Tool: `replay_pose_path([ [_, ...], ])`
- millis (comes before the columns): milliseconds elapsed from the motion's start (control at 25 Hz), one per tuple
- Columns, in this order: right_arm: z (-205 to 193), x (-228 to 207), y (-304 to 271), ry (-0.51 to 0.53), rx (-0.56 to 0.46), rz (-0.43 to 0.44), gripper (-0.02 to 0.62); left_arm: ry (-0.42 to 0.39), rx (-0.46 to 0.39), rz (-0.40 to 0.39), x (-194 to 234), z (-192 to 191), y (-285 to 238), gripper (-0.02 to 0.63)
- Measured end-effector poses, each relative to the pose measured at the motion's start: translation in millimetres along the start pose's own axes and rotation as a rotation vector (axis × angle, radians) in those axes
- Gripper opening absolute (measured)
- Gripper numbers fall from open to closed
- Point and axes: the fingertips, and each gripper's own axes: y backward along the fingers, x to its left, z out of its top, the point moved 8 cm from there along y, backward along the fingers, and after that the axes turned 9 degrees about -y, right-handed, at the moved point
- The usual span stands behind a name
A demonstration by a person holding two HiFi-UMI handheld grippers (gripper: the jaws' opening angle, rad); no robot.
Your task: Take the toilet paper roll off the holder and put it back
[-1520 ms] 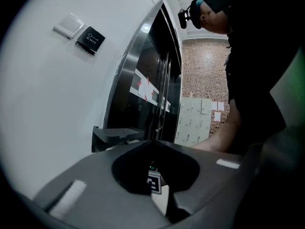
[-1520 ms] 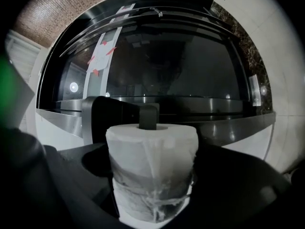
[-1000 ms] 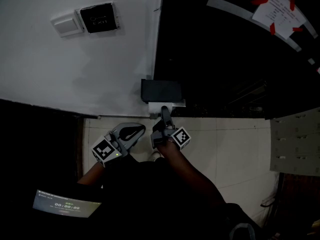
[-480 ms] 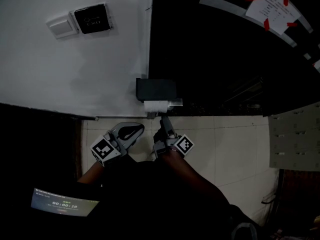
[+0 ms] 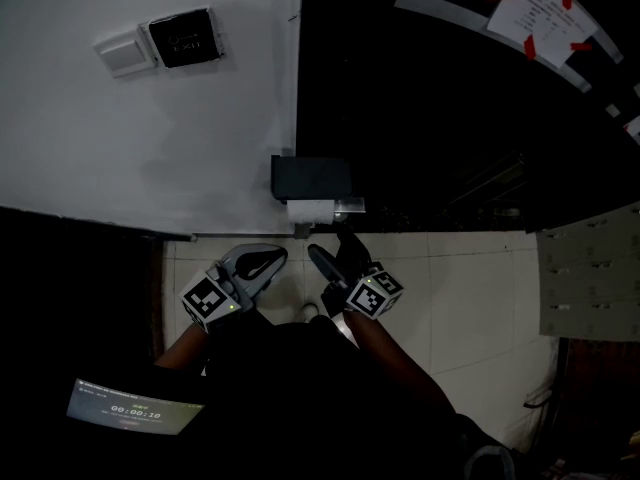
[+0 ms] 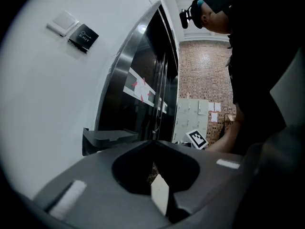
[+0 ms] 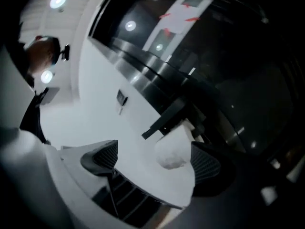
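Note:
A white toilet paper roll (image 5: 308, 211) hangs under the black cover of the wall holder (image 5: 311, 178), at the edge where the white wall meets a dark glass door. My right gripper (image 5: 332, 249) is open just below the roll, apart from it. In the right gripper view the roll (image 7: 172, 149) shows ahead between the spread fingers, nearer the right one, under the holder (image 7: 170, 114). My left gripper (image 5: 262, 262) is shut and holds nothing, lower left of the holder. In the left gripper view its jaws meet, with the holder (image 6: 104, 138) off to the left.
A white switch and a black card reader (image 5: 186, 36) are mounted high on the white wall. The glass door (image 5: 450, 108) carries a taped paper notice (image 5: 540, 13). Grey lockers (image 5: 590, 278) stand at the right over a tiled floor (image 5: 470, 288). A timer screen (image 5: 130, 405) shows lower left.
The right gripper has drawn back from the roll, turned a little to the right and opened its jaws. The left gripper has stayed where it was.

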Motion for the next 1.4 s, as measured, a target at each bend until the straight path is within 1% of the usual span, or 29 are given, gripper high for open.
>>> replay_pose_path([
  [120,9.0,19.6,-2.8,0.287,0.053,0.047,0.474,0.004,0.002,0.002,-0.2,0.2,1.5,0.003],
  [200,13.9,32.1,-4.1,0.410,0.077,0.077,0.471,0.007,0.005,0.008,-1.2,-1.0,3.1,0.003],
  [280,18.4,41.9,-4.7,0.465,0.089,0.103,0.468,0.001,-0.003,0.012,-1.6,-2.4,4.2,0.003],
  [400,20.8,51.8,-4.2,0.498,0.091,0.139,0.452,0.016,0.002,0.014,-3.3,1.2,5.4,0.003],
  [480,21.4,59.1,-1.7,0.514,0.094,0.163,0.383,0.006,-0.004,0.014,-3.3,-1.5,6.8,0.003],
  [520,22.2,63.6,0.3,0.520,0.097,0.177,0.328,0.003,-0.008,0.016,-3.6,-1.8,7.2,0.003],
  [600,24.6,71.5,5.4,0.520,0.096,0.213,0.175,0.014,-0.002,0.017,-5.7,3.0,7.6,0.003],
  [640,25.6,75.7,7.2,0.518,0.097,0.232,0.089,0.019,0.001,0.016,-6.5,4.5,7.8,0.003],
  [680,26.0,79.4,7.8,0.520,0.102,0.248,0.037,0.017,-0.002,0.015,-6.3,3.7,8.2,0.003],
  [720,25.6,81.6,7.2,0.526,0.110,0.260,0.000,0.009,-0.011,0.013,-5.1,1.2,8.6,0.003],
  [800,23.8,82.5,3.9,0.541,0.122,0.275,0.000,-0.001,-0.023,0.010,-2.9,-2.9,8.9,0.003],
  [960,23.1,84.7,6.2,0.565,0.143,0.269,0.000,0.010,-0.016,0.009,-9.2,3.0,7.2,0.003],
  [1120,21.1,82.1,5.3,0.561,0.154,0.263,0.000,0.013,-0.019,0.005,-8.4,3.4,4.5,0.003],
  [1320,21.0,78.2,9.6,0.552,0.168,0.257,0.000,-0.003,-0.023,-0.003,-11.5,4.0,-1.2,0.003],
  [1400,19.8,77.2,8.3,0.551,0.175,0.256,0.000,0.005,-0.024,-0.001,-10.3,3.3,-1.5,0.003],
])
